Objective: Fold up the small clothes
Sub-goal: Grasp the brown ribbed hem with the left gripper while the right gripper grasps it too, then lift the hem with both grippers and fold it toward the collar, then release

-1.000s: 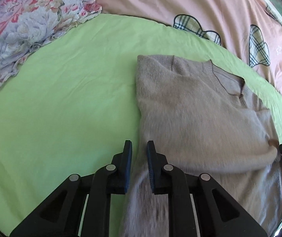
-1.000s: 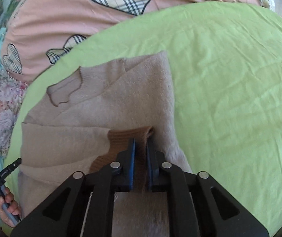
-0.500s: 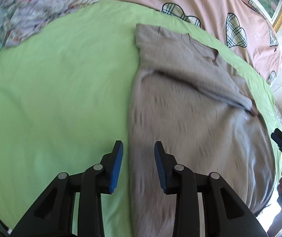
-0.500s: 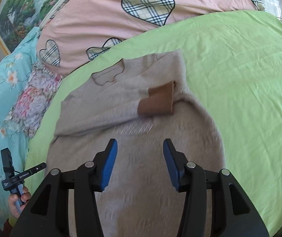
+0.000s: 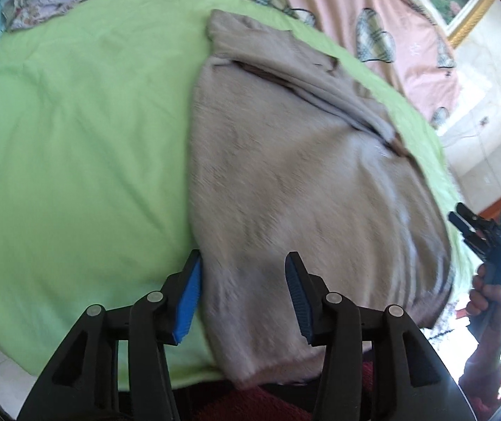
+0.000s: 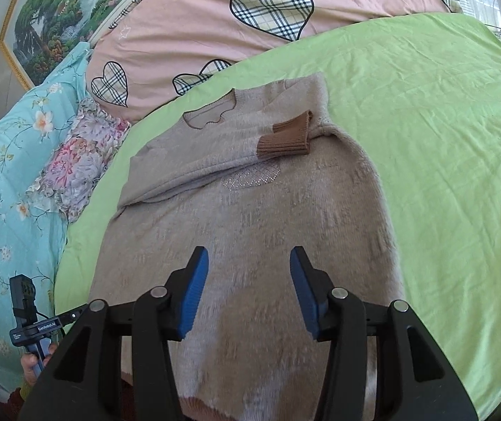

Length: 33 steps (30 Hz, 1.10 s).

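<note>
A beige knit sweater (image 5: 285,193) (image 6: 250,217) lies flat on the green sheet, neck away from me. Both sleeves are folded across its chest. The brown cuff (image 6: 285,137) of one sleeve rests near the right shoulder. My left gripper (image 5: 243,280) hovers over the sweater's lower left edge; its jaws are opening and press on nothing. Over the lower middle of the sweater my right gripper (image 6: 249,273) stands open, holding nothing. Each wrist view shows the other gripper at the frame's edge, held in a hand: the right gripper (image 5: 489,238), the left gripper (image 6: 29,319).
The green sheet (image 6: 443,140) covers the bed. A pink quilt with plaid hearts (image 6: 250,17) lies behind the sweater. A floral pillow (image 6: 74,161) and a teal quilt (image 6: 4,175) lie to the left. A framed painting (image 6: 57,17) hangs behind. The bed's near edge runs just below the hem.
The right gripper let go of the brown cuff, which now lies on the sweater's chest. Both grippers opened and drew back toward the hem.
</note>
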Each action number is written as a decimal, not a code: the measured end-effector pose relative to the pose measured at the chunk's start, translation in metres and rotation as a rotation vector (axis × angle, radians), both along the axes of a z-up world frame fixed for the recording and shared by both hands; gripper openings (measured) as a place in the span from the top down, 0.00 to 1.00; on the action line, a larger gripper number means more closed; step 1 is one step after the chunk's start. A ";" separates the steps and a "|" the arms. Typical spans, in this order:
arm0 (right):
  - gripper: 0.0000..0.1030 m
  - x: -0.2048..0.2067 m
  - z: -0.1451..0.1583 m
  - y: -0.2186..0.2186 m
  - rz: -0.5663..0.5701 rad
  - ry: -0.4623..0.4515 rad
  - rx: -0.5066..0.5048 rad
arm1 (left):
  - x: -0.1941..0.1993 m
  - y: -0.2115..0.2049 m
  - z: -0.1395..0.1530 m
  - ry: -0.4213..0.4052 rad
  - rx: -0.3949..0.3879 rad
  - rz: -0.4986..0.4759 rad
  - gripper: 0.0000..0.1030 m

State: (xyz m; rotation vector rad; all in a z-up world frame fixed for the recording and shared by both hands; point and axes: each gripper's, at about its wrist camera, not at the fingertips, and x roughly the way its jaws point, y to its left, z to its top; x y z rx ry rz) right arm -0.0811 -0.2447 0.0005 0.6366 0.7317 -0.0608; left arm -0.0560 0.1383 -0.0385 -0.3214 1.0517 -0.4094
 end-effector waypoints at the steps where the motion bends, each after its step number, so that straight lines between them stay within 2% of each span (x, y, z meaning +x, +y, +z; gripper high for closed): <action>1: 0.52 -0.006 0.001 -0.001 0.000 -0.007 0.005 | -0.004 -0.001 0.001 -0.006 -0.028 -0.020 0.55; 2: 0.52 -0.012 0.001 -0.002 0.000 -0.015 0.011 | -0.011 -0.002 0.002 -0.015 -0.081 -0.060 0.55; 4: 0.52 -0.024 0.000 -0.007 -0.006 -0.029 0.023 | -0.019 -0.006 -0.001 -0.012 -0.124 -0.113 0.55; 7: 0.52 -0.040 -0.003 -0.011 -0.013 -0.034 0.034 | -0.025 -0.011 -0.012 0.023 -0.088 -0.166 0.55; 16: 0.52 -0.103 -0.025 -0.023 0.022 0.039 0.068 | -0.039 -0.020 -0.020 0.033 -0.082 -0.283 0.55; 20: 0.52 -0.122 -0.040 -0.020 0.097 0.095 0.091 | -0.039 -0.029 -0.022 0.051 -0.089 -0.358 0.55; 24: 0.52 -0.107 -0.058 -0.002 0.228 0.117 0.145 | -0.040 -0.048 -0.032 0.100 -0.072 -0.441 0.55; 26: 0.52 -0.094 -0.069 0.009 0.274 0.143 0.140 | -0.042 -0.053 -0.032 0.085 -0.039 -0.450 0.67; 27: 0.54 -0.090 -0.073 0.013 0.283 0.149 0.131 | -0.043 -0.054 -0.031 0.077 -0.026 -0.448 0.78; 28: 0.66 -0.089 -0.075 0.015 0.289 0.154 0.118 | -0.043 -0.054 -0.031 0.066 -0.012 -0.440 0.87; 29: 0.78 -0.089 -0.076 0.013 0.282 0.154 0.111 | -0.043 -0.052 -0.029 0.057 -0.004 -0.430 0.88; 31: 0.89 -0.099 -0.073 0.005 0.263 0.109 0.149 | -0.045 -0.044 -0.025 0.036 0.000 -0.403 0.92; 33: 0.90 -0.108 -0.066 -0.002 0.254 0.057 0.170 | -0.049 -0.037 -0.018 0.013 -0.003 -0.384 0.92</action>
